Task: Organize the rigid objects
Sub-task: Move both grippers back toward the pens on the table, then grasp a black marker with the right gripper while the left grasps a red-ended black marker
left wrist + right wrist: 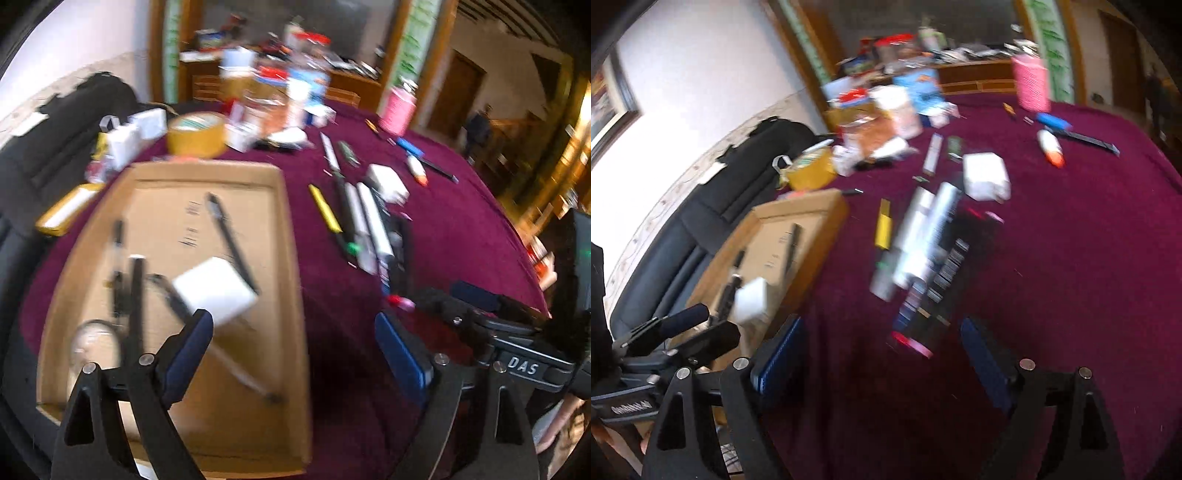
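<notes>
While both grippers hung spread and empty, items sat sorted on the maroon table (1052,258).
Left gripper (293,354) over cardboard tray (291,236) at near-left edge holding white block (216,290), pens; right gripper (881,352) before pen row (923,236) mid-table; pink basket (1030,83) far edge.

White wall (701,74), framed picture (609,107), wooden door (456,96) behind.

A lived-in home room, by the look of it. Ahead of the left claw (293,347) a round worktop (461,229) draped in plum-red cloth carries household clutter. Beyond it stands a wooden sideboard (354,83) below a wood-framed mirror (399,44). Left of the right claw (881,356), a black leather sofa (713,206) lines a pale wall hung with a dark-framed picture (609,99).
</notes>
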A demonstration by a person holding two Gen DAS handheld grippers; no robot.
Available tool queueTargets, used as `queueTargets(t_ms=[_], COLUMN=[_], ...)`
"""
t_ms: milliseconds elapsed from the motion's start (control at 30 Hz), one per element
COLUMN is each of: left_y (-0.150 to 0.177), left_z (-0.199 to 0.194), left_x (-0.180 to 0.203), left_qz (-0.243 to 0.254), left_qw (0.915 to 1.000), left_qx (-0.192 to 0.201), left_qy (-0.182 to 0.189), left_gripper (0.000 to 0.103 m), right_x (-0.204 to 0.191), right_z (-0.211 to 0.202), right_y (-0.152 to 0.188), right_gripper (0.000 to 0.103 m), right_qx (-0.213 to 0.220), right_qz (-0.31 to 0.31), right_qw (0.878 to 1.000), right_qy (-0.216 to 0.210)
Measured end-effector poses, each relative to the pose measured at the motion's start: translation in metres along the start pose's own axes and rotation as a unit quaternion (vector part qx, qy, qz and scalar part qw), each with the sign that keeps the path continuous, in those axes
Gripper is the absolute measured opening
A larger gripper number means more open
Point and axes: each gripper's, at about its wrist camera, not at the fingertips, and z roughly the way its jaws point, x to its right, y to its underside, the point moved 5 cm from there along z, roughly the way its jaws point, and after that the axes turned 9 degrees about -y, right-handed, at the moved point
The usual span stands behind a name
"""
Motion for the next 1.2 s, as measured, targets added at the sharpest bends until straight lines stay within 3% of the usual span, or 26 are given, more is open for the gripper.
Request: queueTargets(t_ms=[100,267,400,467,667,900,1000,1067,1100,1200], left_y=[0.003,-0.001,-0.007,-0.008,-0.013,-0.024,-0.028,-0.029,-0.029,-0.031], left_z=[0.002,-0.008,-0.008,-0.007,-0.001,0.004,0.006,0.006,0.006,0.004], left_x=[0.013,0.015,0.004,-0.001,-0.005,0.004,0.008,0.011,0.012,0.017], left_qz=[0.013,0.005,-0.028,-0.041,-0.050,-0.028,-0.019,-0.012,-0.011,-0.006], left_qw=[0.9999,0.9998,0.9992,0.9985,0.9977,0.9981,0.9979,0.9976,0.9976,0.9974], left_qx=[-0.006,0.019,0.017,0.016,0.025,0.031,0.030,0.029,0.029,0.025], left_qy=[0.007,0.003,0.023,0.034,0.038,0.046,0.055,0.062,0.062,0.068], left_gripper=[0.089,0.089,0.089,0.089,0.089,0.089,0.089,0.089,0.089,0.088], right_x=[0.022,0.048,0.054,0.058,0.062,0.067,0.066,0.063,0.063,0.065], right_z=[-0.007,-0.009,0.008,0.018,0.032,0.047,0.053,0.056,0.056,0.048], right_y=[0.008,0.003,-0.005,-0.009,-0.023,-0.036,-0.040,-0.039,-0.038,-0.032], right_gripper=[0.089,0.082,0.061,0.051,0.050,0.032,0.031,0.024,0.016,0.015], right_qx=[0.004,0.011,-0.019,-0.031,-0.043,-0.062,-0.069,-0.076,-0.080,-0.085], right_qz=[0.032,0.092,0.106,0.111,0.113,0.106,0.097,0.078,0.066,0.056], right_qw=[0.999,0.996,0.994,0.993,0.991,0.988,0.985,0.983,0.981,0.980], right_qy=[0.008,0.017,0.011,0.032,0.057,0.099,0.122,0.145,0.163,0.168])
